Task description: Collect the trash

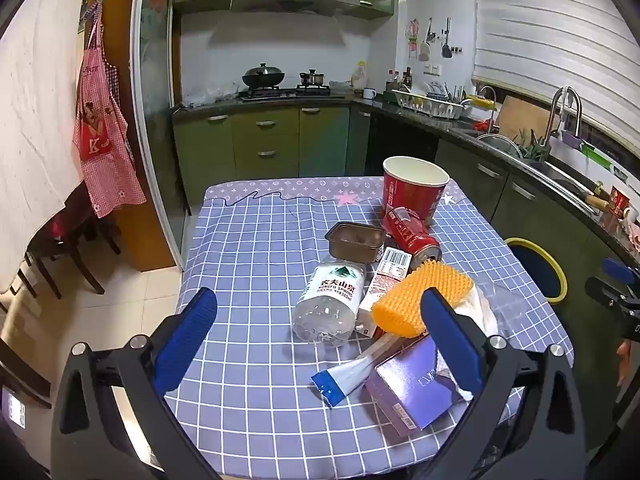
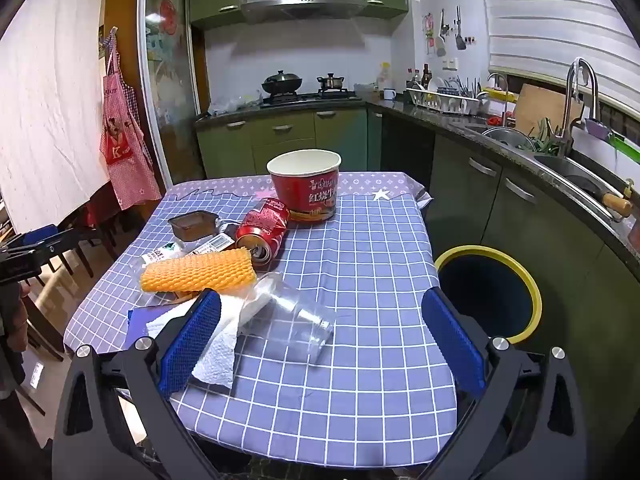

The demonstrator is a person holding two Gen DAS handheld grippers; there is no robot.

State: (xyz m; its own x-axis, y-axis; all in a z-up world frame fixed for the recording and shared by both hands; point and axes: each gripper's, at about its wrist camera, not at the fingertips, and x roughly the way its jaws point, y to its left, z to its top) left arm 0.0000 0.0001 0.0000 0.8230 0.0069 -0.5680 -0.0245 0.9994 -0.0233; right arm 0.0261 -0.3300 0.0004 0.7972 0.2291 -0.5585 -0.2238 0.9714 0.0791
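Trash lies on the checked tablecloth (image 1: 248, 264): a clear water bottle (image 1: 330, 302) on its side, an orange foam net (image 1: 420, 298), a red can (image 1: 412, 236), a red noodle cup (image 1: 414, 190), a brown tray (image 1: 354, 240), a purple box (image 1: 412, 392) and a blue-tipped wrapper (image 1: 344, 376). My left gripper (image 1: 316, 312) is open above the table's near edge, nothing between its blue pads. My right gripper (image 2: 320, 312) is open too, over a clear plastic cup (image 2: 292, 320) lying on its side and a white paper towel (image 2: 218, 352). The orange net (image 2: 198, 272), can (image 2: 262, 232) and noodle cup (image 2: 306, 184) lie beyond.
A dark bin with a yellow rim (image 2: 490, 292) stands on the floor right of the table. Green kitchen cabinets, a counter and a sink (image 2: 572, 176) run along the back and right. Chairs and a draped table (image 1: 36, 160) are on the left.
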